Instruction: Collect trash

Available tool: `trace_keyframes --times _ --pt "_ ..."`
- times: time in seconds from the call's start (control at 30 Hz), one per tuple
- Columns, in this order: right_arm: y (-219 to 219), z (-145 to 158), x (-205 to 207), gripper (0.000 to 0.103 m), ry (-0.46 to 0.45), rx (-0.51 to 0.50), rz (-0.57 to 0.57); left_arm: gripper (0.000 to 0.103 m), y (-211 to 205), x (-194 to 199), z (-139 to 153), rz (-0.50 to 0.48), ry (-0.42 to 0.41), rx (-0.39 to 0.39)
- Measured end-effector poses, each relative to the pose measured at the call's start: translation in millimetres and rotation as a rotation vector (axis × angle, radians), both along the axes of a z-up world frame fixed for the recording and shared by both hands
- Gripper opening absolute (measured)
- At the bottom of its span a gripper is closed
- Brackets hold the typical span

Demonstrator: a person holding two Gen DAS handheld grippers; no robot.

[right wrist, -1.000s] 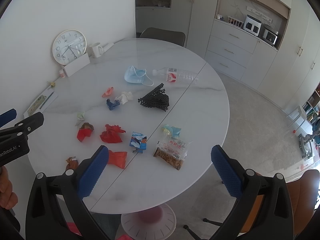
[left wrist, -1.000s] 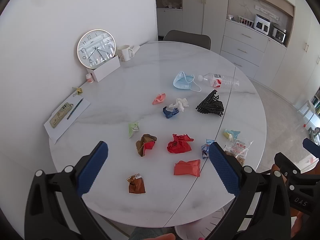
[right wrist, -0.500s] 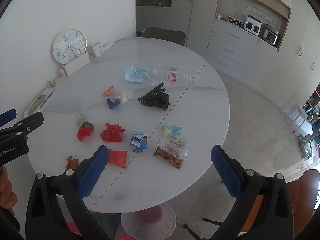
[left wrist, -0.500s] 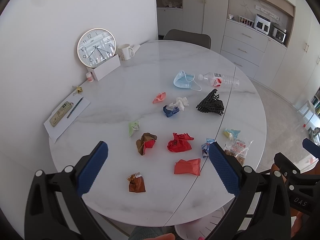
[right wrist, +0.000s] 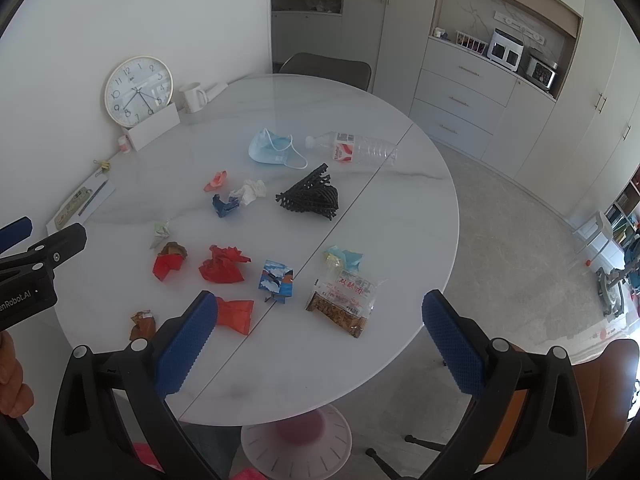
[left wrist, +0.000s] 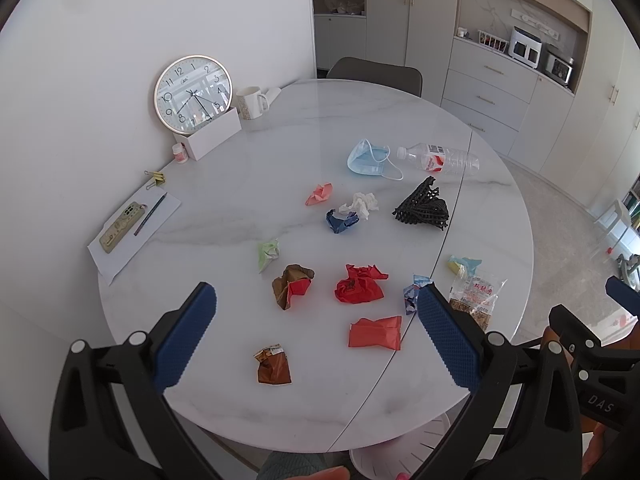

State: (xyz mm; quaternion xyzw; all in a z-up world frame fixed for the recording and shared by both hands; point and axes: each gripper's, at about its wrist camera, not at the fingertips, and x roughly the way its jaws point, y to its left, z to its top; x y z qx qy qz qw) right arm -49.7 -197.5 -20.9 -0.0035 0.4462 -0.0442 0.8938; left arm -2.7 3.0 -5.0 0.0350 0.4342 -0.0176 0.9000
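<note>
Trash: scattered mid-frame on the round marble table (left wrist: 248, 184); red crumpled paper (left wrist: 359, 284), orange-red packet (left wrist: 376, 332), brown wrapper (left wrist: 273, 365), snack bag (right wrist: 343, 304), black mesh (left wrist: 423, 206), face mask (left wrist: 370, 158), plastic bottle (left wrist: 438, 158)
Left gripper (left wrist: 316, 340): lower frame, jaws wide apart, holding nothing, above table's near edge
Right gripper (right wrist: 318, 344): lower frame, jaws spread wide, empty
Upper left: wall clock (left wrist: 193, 90), mug (left wrist: 250, 102)
</note>
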Motion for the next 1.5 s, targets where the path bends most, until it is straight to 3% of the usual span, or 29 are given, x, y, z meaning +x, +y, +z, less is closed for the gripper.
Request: trace_keyframes --times 1.1,1.5 --pt "-3.6 -2.0 2.8 0.101 0.012 0.024 0.003 0.097 2.4 1.5 -3.5 0.015 0.019 0.006" --pt "-3.0 -10.7 2.9 0.101 0.012 0.050 0.019 0.097 12.6 2.0 -16.4 -0.050 -0.006 -0.005"
